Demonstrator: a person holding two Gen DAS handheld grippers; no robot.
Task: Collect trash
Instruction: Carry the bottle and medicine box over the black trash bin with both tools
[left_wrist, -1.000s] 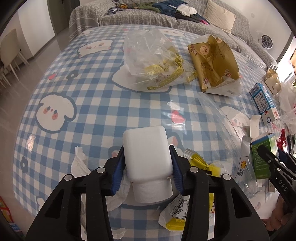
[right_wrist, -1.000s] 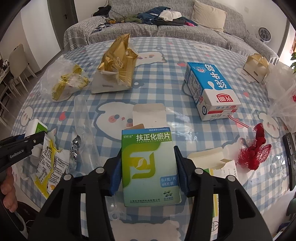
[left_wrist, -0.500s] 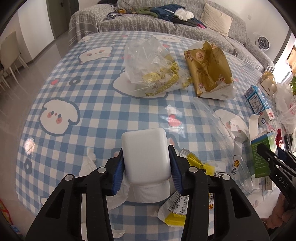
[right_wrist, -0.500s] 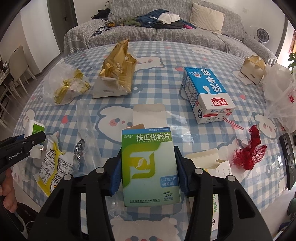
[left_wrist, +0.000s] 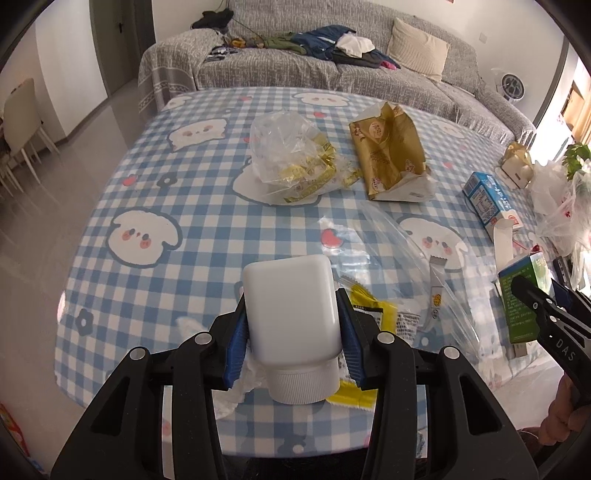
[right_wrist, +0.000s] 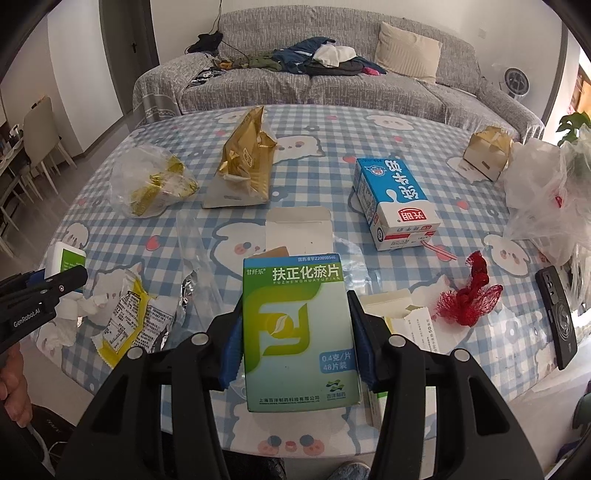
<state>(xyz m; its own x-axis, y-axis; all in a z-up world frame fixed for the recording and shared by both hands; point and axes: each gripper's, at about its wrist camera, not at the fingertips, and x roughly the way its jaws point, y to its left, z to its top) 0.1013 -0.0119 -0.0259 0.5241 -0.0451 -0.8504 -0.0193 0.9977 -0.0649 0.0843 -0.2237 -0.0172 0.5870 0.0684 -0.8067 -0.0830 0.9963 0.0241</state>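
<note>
My left gripper (left_wrist: 293, 328) is shut on a white plastic bottle (left_wrist: 291, 306), cap toward the camera, held above the near edge of the blue checked table (left_wrist: 184, 229). My right gripper (right_wrist: 297, 332) is shut on a green and white medicine box (right_wrist: 299, 332) above the table's near edge. The bottle also shows at the left of the right wrist view (right_wrist: 66, 262), and the box at the right of the left wrist view (left_wrist: 521, 299).
On the table lie a clear bag of gold wrappers (left_wrist: 291, 162), a gold paper bag (left_wrist: 388, 151), a blue milk carton (right_wrist: 395, 199), a red net (right_wrist: 469, 295), a yellow wrapper (right_wrist: 125, 325), crumpled tissue (right_wrist: 66, 321), a black phone (right_wrist: 557, 317) and white plastic bags (right_wrist: 546, 199). A grey sofa (right_wrist: 332, 85) stands behind.
Both grippers have pulled back and up from the table with the bottle and the box still held, so more of the table and the sofa shows.
</note>
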